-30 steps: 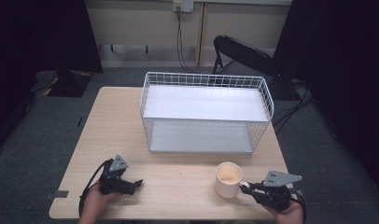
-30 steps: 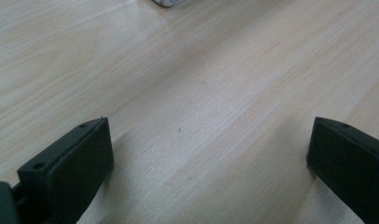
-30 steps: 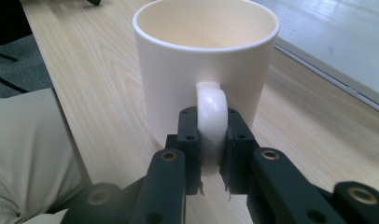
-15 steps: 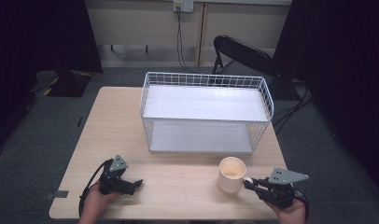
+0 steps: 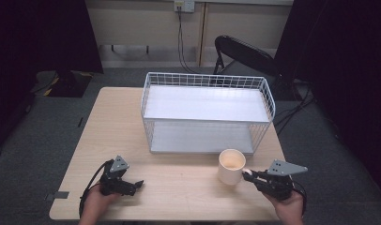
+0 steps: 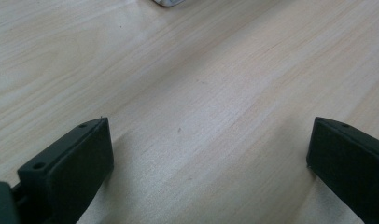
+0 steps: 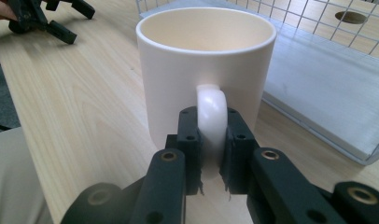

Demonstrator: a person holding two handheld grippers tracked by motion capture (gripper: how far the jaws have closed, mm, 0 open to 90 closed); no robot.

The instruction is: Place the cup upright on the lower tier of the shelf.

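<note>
A cream mug (image 5: 232, 166) stands upright near the front right of the wooden table (image 5: 179, 192). My right gripper (image 5: 248, 176) is shut on its handle, which faces the person. In the right gripper view the two pads (image 7: 190, 135) clamp the handle of the mug (image 7: 201, 70) from both sides. My left gripper (image 5: 138, 183) lies low at the front left, held in a hand. In the left gripper view its jaws stand wide apart, and the left gripper (image 6: 208, 144) has only bare wood between them. Far off in the right gripper view sits the left gripper (image 7: 43, 16).
A white wire basket (image 5: 205, 75) with a flat white shelf board across it stands at the back middle of the table, just beyond the mug. A black chair (image 5: 245, 51) and cables are on the floor behind the table.
The right gripper and the mug have shifted slightly away from the table's front edge, toward the basket. The left gripper has stayed where it was.
</note>
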